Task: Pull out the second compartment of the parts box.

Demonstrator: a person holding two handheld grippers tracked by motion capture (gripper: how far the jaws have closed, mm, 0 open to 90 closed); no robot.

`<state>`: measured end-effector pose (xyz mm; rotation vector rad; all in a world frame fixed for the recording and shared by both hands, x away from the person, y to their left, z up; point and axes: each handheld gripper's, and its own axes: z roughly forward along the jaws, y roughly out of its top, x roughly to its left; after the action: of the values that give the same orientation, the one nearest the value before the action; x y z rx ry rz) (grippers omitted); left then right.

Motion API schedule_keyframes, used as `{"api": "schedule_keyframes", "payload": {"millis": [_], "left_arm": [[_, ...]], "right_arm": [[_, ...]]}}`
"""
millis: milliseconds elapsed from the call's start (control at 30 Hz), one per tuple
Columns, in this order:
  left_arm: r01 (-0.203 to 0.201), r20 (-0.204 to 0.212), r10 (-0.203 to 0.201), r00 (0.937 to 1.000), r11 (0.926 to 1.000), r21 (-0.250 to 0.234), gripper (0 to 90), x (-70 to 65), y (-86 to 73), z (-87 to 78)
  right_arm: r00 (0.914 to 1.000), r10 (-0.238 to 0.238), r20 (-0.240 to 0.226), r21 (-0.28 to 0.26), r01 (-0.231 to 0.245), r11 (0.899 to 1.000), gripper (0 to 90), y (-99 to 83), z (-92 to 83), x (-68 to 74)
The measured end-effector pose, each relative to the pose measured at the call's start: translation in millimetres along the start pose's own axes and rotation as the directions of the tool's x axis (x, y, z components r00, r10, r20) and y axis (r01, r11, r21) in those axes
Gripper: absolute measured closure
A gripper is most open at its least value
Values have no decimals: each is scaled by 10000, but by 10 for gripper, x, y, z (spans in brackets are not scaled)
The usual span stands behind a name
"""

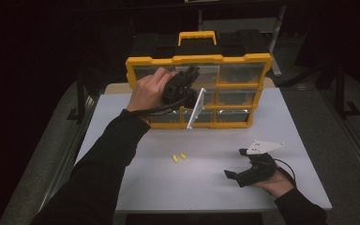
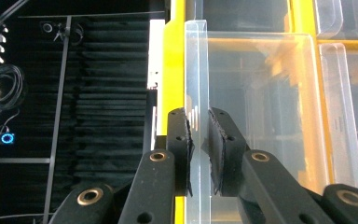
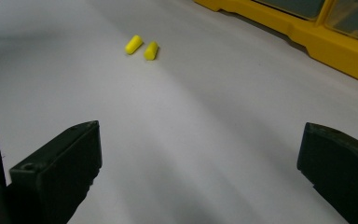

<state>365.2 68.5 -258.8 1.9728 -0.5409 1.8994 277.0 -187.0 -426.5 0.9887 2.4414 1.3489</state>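
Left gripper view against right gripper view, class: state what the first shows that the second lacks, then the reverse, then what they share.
First only: the left gripper shut on a clear drawer's front wall, with a dark backdrop beside it. Second only: the right gripper open over the white table, and two yellow earplugs. Shared: the yellow organiser frame.

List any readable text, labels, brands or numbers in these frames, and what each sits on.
None can be read.
yellow organizer case: no legible brand or label.
clear drawer pinched by the left gripper: faint moulded ridges, no characters.
yellow plugs on the white table: unmarked.
right gripper: plain black jaws, no marking.
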Motion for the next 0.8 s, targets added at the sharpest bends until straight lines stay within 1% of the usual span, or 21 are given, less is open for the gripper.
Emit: {"api": "schedule_keyframes", "payload": {"millis": [333, 800], "left_arm": [[-21, -121, 19, 9999, 9999, -148, 798, -16, 15, -74], [-204, -251, 198, 9995, 9995, -243, 800, -30, 71, -191]], "right_arm": [[10000, 16, 12, 20, -16, 10000, 0, -1, 3, 1], [10000, 12, 25, 11, -12, 10000, 0, -2, 5, 4]]}}
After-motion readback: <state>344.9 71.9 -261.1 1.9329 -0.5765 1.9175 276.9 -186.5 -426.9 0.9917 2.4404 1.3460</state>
